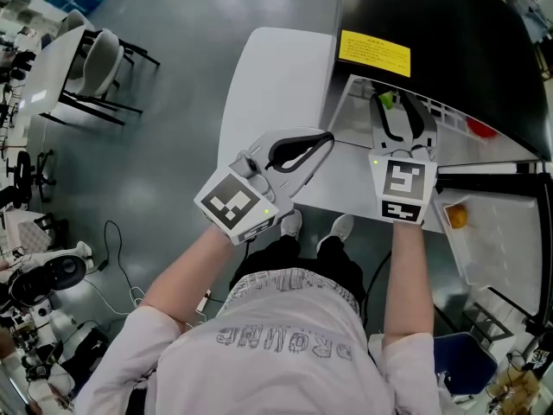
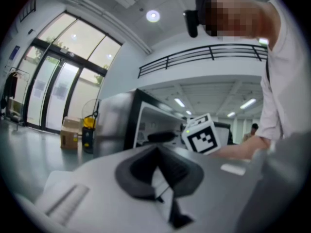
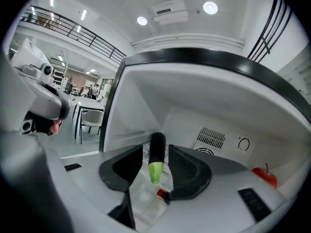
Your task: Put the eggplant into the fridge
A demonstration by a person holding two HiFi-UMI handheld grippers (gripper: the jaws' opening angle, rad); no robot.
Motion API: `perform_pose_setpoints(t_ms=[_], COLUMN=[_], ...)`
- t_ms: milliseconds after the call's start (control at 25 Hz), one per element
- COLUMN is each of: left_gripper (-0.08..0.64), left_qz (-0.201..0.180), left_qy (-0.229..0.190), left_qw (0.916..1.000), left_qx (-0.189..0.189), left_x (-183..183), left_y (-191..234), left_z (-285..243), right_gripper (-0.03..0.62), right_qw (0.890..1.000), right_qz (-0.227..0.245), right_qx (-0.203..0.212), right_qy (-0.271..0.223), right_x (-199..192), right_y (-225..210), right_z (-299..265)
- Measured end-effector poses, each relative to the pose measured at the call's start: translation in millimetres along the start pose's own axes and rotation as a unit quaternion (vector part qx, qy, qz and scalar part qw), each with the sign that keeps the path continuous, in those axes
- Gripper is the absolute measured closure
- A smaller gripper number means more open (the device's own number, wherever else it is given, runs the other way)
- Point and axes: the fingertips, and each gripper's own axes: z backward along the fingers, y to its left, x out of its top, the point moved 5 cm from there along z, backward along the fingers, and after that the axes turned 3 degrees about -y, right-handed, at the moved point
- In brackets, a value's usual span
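Two grippers in frame, both at the open fridge point(image 1: 432, 24). Right gripper point(image 3: 156, 146) reaches into the fridge compartment, jaws apart. Eggplant point(image 3: 156, 155) sits between them, lengthwise along the jaws, dark body pointing into the fridge and green stem end toward the camera. There's a clear gap on the left jaw side and a thinner one on the right, so no clamp on it. It looks to lie on the white fridge floor, though contact underneath is hard to confirm. From the head view the right gripper point(image 1: 403, 102) is just inside the fridge opening, and only the eggplant's green tip point(image 1: 386, 100) shows beside the dark jaws. Small red item point(image 3: 265, 175) is well off to the right, near the back wall with the vent. Left gripper point(image 2: 158, 152) has its jaws closed together with nothing between them. It hangs outside the fridge over the white fridge door point(image 1: 276, 85), its tips point(image 1: 327, 137) near the door's hinge side. Yellow label point(image 1: 373, 52) is on the fridge's black top. Orange item point(image 1: 456, 217) sits in a white tray to the right of the right arm.
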Motion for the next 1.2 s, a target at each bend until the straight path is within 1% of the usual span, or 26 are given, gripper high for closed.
perform_pose_setpoints(t_ms=[120,320,720,1080,1200], left_gripper=[0.552,0.552,0.552,0.552,0.552], left_qz=[-0.002,-0.005,-0.016,-0.023,-0.025], left_qy=[-0.001,-0.003,-0.007,-0.01,-0.011], left_qw=[1.0,0.9999,0.9996,0.9993,0.9991], left_qx=[-0.004,-0.011,-0.021,-0.027,-0.031], left_x=[4,6,16,23,24], left_y=[-3,-11,-22,-29,-31], left_z=[0,-4,-6,-7,-9], right_gripper=[0.447,0.462,0.515,0.551,0.552], right_qw=[1.0,1.0,0.998,0.997,0.997], right_qz=[0.001,-0.007,-0.031,-0.047,-0.052], right_qx=[0.003,0.005,0.016,0.021,0.022], right_qy=[-0.013,-0.017,-0.049,-0.055,-0.054], right_x=[13,13,28,29,27], right_y=[1,1,3,0,0], right_z=[10,29,63,88,94])
